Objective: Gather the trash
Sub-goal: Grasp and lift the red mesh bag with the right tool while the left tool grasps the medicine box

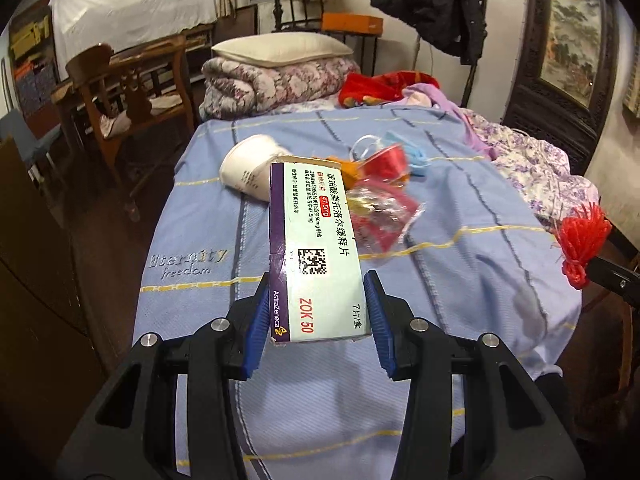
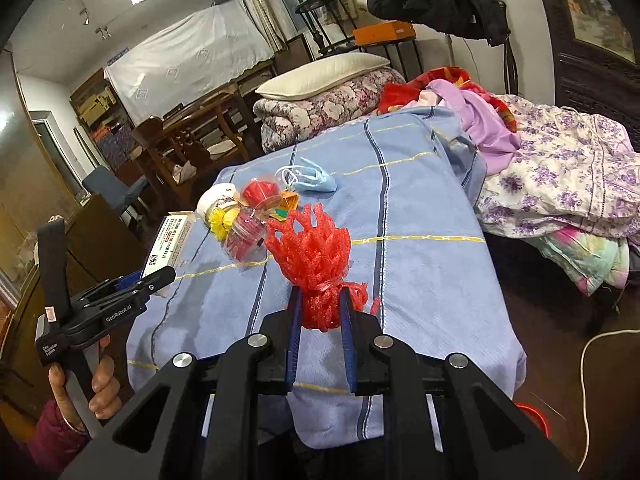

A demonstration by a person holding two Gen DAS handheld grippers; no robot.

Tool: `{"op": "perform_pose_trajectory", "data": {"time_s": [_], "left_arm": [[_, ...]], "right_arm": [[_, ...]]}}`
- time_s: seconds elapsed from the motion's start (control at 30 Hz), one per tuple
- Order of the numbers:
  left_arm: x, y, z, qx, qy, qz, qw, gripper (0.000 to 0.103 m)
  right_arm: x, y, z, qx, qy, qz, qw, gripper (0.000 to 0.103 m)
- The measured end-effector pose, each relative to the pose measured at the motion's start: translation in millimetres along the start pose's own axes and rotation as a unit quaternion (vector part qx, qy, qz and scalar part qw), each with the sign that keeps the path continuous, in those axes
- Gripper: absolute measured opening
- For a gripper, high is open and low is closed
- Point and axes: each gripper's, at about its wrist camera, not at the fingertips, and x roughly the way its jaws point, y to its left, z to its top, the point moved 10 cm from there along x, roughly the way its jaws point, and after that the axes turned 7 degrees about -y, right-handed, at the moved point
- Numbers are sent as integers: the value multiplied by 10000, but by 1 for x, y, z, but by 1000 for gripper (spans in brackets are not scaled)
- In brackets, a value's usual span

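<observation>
My left gripper is shut on a white and purple medicine box and holds it above the blue bedspread; it also shows in the right wrist view with the box. My right gripper is shut on a red foam net, also seen at the right edge of the left wrist view. On the bed lie a white paper cup, a clear wrapper with red inside, a red plastic cup and a blue face mask.
A folded floral quilt with a pillow lies at the head of the bed. Loose purple and floral clothes pile up on the right. A wooden chair stands left of the bed. A red basin sits on the floor.
</observation>
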Motion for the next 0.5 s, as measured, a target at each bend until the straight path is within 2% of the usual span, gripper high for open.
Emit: {"op": "perform_pose_trajectory", "data": {"time_s": [0.5], "left_arm": [[-44,-54,8,383,-316,-280,9984,45]], "right_arm": [[-52,-8,0,84,-404,-46,9991,20]]}}
